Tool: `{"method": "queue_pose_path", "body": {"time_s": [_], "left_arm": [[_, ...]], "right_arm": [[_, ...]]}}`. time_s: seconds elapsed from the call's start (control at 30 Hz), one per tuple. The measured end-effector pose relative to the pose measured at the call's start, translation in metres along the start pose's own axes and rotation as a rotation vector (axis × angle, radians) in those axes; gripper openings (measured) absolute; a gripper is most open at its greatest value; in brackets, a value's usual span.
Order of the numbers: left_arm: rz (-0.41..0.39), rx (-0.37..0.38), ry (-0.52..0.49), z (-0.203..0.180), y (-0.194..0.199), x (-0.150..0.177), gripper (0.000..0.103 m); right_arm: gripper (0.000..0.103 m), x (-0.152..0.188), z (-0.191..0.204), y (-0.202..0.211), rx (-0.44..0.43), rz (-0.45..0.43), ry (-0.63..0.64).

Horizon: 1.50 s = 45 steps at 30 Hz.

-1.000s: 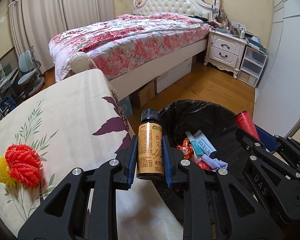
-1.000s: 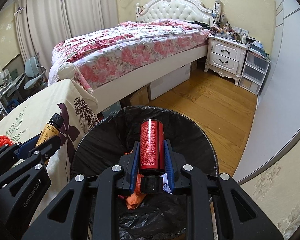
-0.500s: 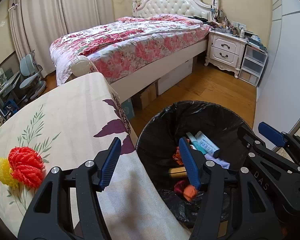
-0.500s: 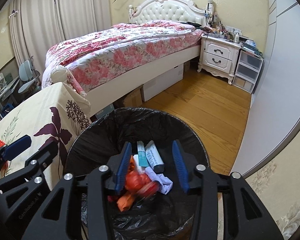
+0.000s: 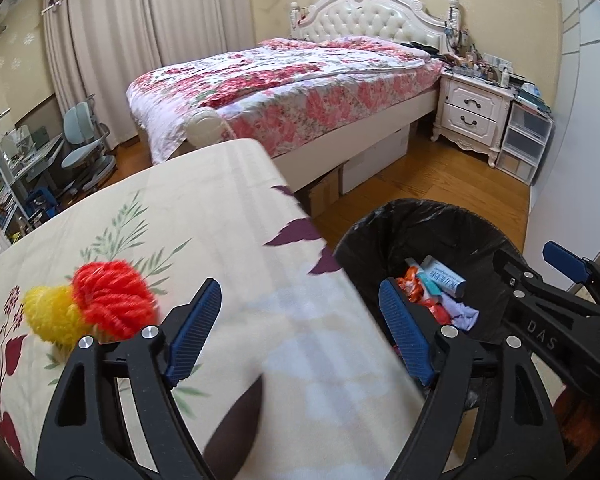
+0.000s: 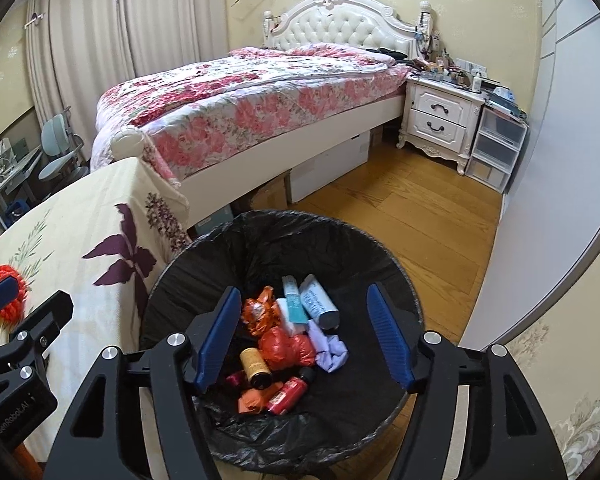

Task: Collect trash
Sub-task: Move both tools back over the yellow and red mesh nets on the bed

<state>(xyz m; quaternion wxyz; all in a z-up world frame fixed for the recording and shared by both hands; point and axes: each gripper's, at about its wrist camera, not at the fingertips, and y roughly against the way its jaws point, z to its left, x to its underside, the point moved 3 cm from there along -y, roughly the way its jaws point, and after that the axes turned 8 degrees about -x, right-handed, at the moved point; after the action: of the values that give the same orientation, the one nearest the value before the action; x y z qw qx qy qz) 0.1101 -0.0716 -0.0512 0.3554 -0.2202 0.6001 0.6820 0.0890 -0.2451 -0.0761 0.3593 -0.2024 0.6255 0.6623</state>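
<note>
A bin with a black liner (image 6: 380, 248) stands on the floor beside the cloth-covered table (image 5: 204, 216). A brown bottle (image 6: 255, 367) and a red bottle (image 6: 288, 395) lie in it among wrappers, tubes and tissue. My right gripper (image 6: 303, 290) hangs over the bin, its jaws opening with nothing between them. My left gripper (image 5: 299, 285) is over the table's edge, left of the bin (image 5: 440, 216); its jaws are opening too and hold nothing. A red pom-pom (image 5: 108, 300) and a yellow one (image 5: 48, 314) rest on the cloth, left of the left gripper.
A bed with a floral quilt (image 5: 300, 92) fills the back, with boxes under it. A white nightstand (image 6: 440, 116) and plastic drawers (image 6: 496, 148) stand at the back right. Desk chairs (image 5: 84, 148) are far left. A pale wall (image 6: 548, 208) borders the wood floor on the right.
Both grippers opened; the brown bottle left the left one and the red bottle the right, and both now lie in the bin. The left gripper moved left over the table.
</note>
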Motion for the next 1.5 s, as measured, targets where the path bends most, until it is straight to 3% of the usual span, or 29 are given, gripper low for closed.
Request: {"method": "queue_pose_path", "body": {"time_s": [0.67, 1.0, 1.3, 1.5], "left_arm": [[0.117, -0.216, 0.208, 0.148, 0.011, 0.063, 0.082], [0.130, -0.229, 0.241, 0.170, 0.003, 0.064, 0.084], [0.140, -0.247, 0.263, 0.189, -0.017, 0.051, 0.084], [0.163, -0.212, 0.256, 0.195, -0.029, 0.047, 0.084]], "right_arm": [[0.070, 0.029, 0.131, 0.008, -0.253, 0.070, 0.191], [0.071, 0.034, 0.167, 0.003, -0.289, 0.100, 0.259], [0.071, 0.031, 0.176, -0.002, -0.292, 0.110, 0.268], [0.071, 0.031, 0.186, -0.006, -0.296, 0.117, 0.284]]}}
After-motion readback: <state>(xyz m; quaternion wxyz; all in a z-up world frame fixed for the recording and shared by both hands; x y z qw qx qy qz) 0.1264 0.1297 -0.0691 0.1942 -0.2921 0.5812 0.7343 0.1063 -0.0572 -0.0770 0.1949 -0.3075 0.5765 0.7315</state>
